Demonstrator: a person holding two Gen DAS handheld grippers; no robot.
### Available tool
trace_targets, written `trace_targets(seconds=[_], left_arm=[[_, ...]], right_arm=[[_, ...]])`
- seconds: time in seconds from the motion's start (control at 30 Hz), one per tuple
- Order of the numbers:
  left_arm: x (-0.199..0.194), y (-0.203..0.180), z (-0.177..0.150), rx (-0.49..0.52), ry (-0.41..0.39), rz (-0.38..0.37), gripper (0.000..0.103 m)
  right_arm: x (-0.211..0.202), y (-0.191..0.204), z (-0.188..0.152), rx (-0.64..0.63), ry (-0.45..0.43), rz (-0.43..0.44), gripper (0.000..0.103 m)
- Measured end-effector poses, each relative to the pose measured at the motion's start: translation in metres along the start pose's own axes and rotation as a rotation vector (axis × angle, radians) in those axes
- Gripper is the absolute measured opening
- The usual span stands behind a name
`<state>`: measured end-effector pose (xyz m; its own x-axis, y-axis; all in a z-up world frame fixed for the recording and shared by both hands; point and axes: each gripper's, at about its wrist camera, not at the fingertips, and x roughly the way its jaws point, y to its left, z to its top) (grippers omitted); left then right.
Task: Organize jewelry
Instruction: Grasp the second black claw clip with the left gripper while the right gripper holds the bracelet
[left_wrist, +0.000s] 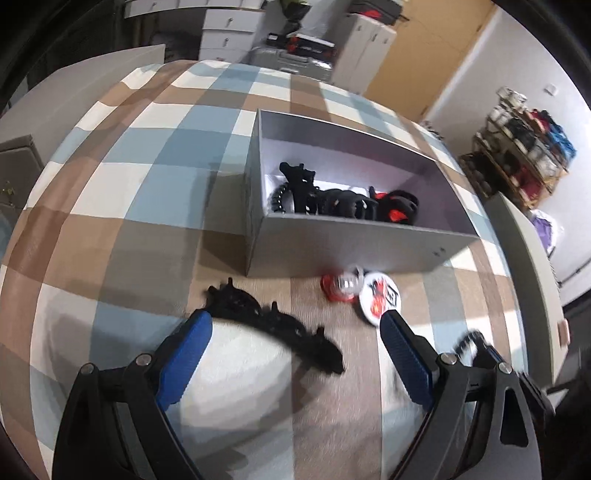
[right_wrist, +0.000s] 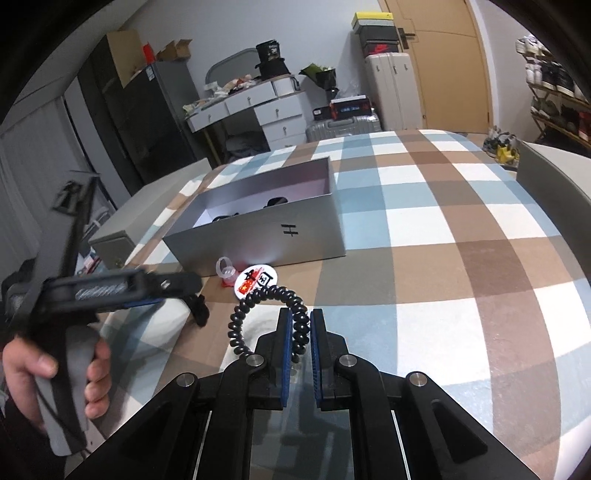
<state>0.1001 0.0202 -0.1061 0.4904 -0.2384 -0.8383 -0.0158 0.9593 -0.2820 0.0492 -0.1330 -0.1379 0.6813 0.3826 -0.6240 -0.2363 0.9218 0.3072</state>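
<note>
While the right gripper (right_wrist: 298, 320) pinches a black coil hair tie (right_wrist: 242, 314), the grey box (right_wrist: 258, 236) sits beyond
Left gripper (left_wrist: 295, 328): jaws wide, empty, above a black hair claw (left_wrist: 273, 321)

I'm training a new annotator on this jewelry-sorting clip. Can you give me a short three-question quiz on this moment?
1. True or false: the right hand-held gripper is shut on the black coiled hair tie.
2. What lies on the bedspread between the left hand-held gripper fingers?
3. Where does the round badge sit: A) inside the grey box, B) outside, by its front wall?

Key: 1 true. 2 the black hair claw, not gripped. 3 B.
</note>
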Motion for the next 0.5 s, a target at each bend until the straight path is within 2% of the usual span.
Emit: trace_targets(seconds=[0.07, 0.13, 0.2, 0.27, 0.3, 0.43, 0.5], left_arm=[[0.005, -0.003, 0.000, 0.017, 0.006, 0.027, 0.082], [0.006, -0.004, -0.002, 0.042, 0.001, 0.074, 0.058], [0.005, -0.004, -0.003, 0.057, 0.000, 0.108, 0.050], [0.003, -0.002, -0.004, 0.059, 0.004, 0.111, 0.042], [0.001, 0.000, -0.005, 0.063, 0.007, 0.121, 0.033], [-0.004, 0.000, -0.013, 0.094, 0.018, 0.117, 0.023], [-0.007, 0.000, -0.017, 0.114, 0.024, 0.104, 0.022]], right_arm=[[-0.001, -0.002, -0.001, -0.002, 0.001, 0.007, 0.009], [-0.003, -0.003, -0.001, -0.010, -0.005, 0.010, 0.009], [-0.005, -0.004, -0.002, -0.010, -0.014, 0.014, 0.009], [-0.006, -0.007, -0.003, 0.001, -0.015, 0.023, 0.009], [-0.006, -0.007, -0.003, 0.005, -0.016, 0.026, 0.009], [-0.009, -0.005, -0.003, 0.002, -0.025, 0.033, 0.009], [-0.010, -0.003, -0.002, -0.001, -0.028, 0.037, 0.009]])
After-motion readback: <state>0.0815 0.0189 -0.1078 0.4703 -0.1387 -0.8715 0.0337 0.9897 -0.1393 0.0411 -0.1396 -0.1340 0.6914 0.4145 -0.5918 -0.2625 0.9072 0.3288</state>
